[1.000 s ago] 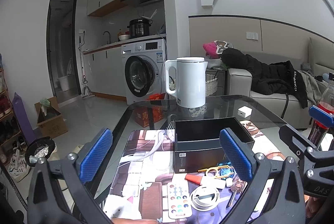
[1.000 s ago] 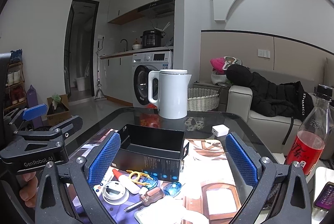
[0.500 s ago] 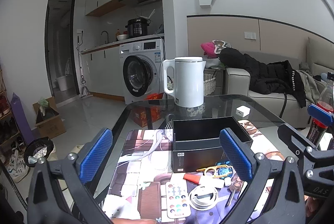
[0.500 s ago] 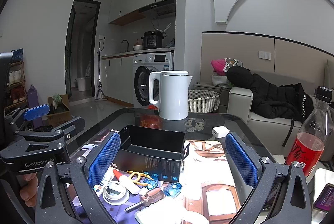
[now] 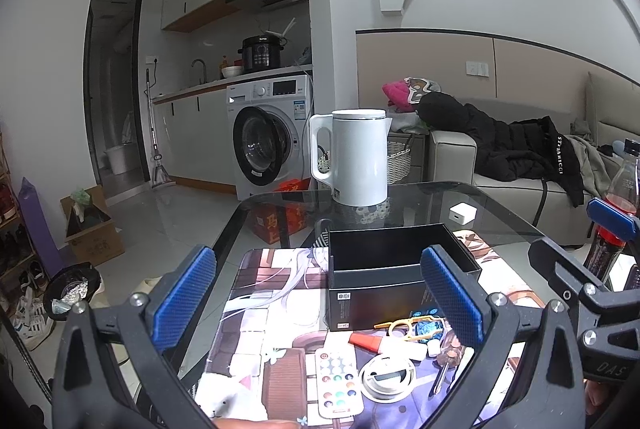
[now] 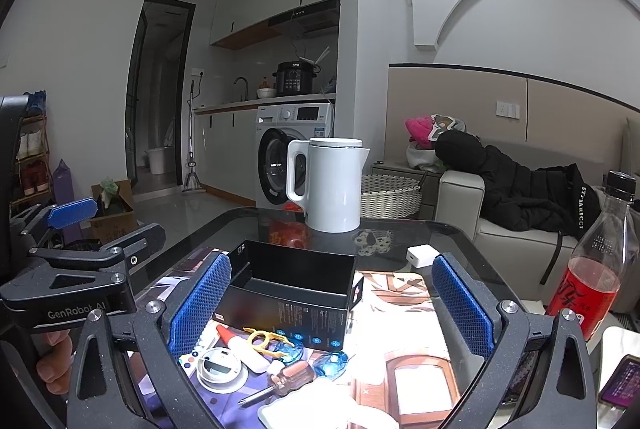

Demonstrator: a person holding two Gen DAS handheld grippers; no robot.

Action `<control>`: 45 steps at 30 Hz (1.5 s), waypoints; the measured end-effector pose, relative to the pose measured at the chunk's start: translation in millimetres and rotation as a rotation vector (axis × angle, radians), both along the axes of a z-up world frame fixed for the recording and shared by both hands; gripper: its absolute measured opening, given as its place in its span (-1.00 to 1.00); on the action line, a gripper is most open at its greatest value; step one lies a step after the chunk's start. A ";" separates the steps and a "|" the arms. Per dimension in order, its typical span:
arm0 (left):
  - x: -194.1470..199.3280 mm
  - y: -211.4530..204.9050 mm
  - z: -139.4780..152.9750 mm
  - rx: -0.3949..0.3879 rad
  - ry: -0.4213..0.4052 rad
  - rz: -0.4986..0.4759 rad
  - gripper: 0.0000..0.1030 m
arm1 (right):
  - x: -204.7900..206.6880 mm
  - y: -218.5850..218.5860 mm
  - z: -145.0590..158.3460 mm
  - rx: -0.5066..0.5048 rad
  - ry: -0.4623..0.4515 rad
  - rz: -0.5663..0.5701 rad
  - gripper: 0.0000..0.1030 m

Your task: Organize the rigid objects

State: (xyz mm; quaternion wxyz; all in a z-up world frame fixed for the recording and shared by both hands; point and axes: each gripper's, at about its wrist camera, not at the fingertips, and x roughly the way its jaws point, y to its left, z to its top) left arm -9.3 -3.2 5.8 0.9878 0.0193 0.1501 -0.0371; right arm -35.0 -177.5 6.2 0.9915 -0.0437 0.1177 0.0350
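Over the glass table, the left gripper and right gripper are both hovering wide open, gripping nothing. Below them the open black box is sitting upright, with the remote, screwdriver and yellow tool lying just in front of it.

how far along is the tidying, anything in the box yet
Nothing looks done: the black box looks empty. Nothing is in hand; the left hand-held gripper and right hand-held gripper are open. The remote, screwdriver and glue tube lie loose on the mat.
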 end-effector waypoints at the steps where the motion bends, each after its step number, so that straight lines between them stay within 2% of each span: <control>1: 0.1 0.2 0.1 0.000 0.000 0.001 1.00 | -0.7 0.3 0.1 -0.003 -0.001 0.000 0.99; 11: -0.4 -0.4 2.0 -0.014 0.011 -0.012 1.00 | -2.0 2.2 2.5 -0.006 -0.007 -0.001 0.99; 14: 0.4 2.6 4.4 -0.046 0.027 -0.021 1.00 | -2.6 0.7 4.1 -0.002 -0.013 -0.007 0.99; 21: 6.7 5.3 2.5 -0.062 0.078 -0.022 1.00 | -5.6 1.4 8.2 0.007 -0.036 -0.007 0.99; 28: 12.3 4.3 6.8 -0.046 0.104 -0.007 1.00 | 0.7 -8.4 12.1 0.056 0.016 -0.030 0.99; 33: 30.6 6.3 2.9 -0.069 0.246 -0.053 1.00 | 11.6 -16.3 15.1 0.092 0.073 -0.052 0.99; 36: 40.2 2.7 -7.1 -0.025 0.333 -0.059 1.00 | 22.0 -18.1 9.9 0.092 0.150 -0.035 0.99; 38: 48.3 -0.9 -19.0 0.003 0.409 -0.076 1.00 | 30.6 -18.9 3.5 0.092 0.222 -0.035 0.99; 43: 68.3 0.0 -59.0 0.013 0.635 -0.077 1.00 | 53.9 -19.9 -27.8 0.118 0.450 -0.022 0.99; 45: 72.4 1.0 -73.0 0.012 0.692 -0.067 1.00 | 60.4 -19.9 -45.3 0.140 0.539 -0.016 0.99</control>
